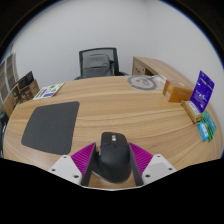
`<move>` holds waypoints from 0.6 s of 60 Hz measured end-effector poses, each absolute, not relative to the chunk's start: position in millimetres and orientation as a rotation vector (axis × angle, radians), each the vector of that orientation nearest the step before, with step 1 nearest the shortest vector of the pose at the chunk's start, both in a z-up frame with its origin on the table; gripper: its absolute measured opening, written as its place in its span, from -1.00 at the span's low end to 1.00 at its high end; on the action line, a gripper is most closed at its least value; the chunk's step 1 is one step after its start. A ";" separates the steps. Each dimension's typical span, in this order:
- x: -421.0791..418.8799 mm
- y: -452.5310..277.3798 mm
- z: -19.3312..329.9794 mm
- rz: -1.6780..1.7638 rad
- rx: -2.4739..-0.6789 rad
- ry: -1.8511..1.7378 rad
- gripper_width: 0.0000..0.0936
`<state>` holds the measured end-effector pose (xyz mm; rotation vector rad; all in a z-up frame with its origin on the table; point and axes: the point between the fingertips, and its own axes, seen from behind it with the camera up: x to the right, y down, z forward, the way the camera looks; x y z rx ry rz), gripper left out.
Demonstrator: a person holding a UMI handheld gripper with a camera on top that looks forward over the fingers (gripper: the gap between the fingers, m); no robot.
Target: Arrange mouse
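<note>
So the tool (112, 170) is pinching a black mouse (112, 158) between its pads, just over the wooden desk (120, 110), dark mousepad (51, 126) off left.

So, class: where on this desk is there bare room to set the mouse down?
Bare wood lies between the mouse pad and the boxes, ahead of the mouse between the hand-held gripper fingers. The pad itself is bare. The box side is crowded.

mouse (112, 157): on the tabletop (120, 105), between the tongs (112, 170)
mouse pad (51, 125): left, ahead of them
office chair (97, 63): behind the tabletop
</note>
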<state>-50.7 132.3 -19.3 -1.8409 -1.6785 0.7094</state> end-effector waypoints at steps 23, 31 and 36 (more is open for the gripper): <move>-51.3 138.9 2.1 0.723 -1.848 -1.637 -0.30; -58.5 132.6 59.1 0.725 -1.765 -1.623 -0.30; -75.7 113.4 102.4 0.790 -1.730 -1.606 -0.30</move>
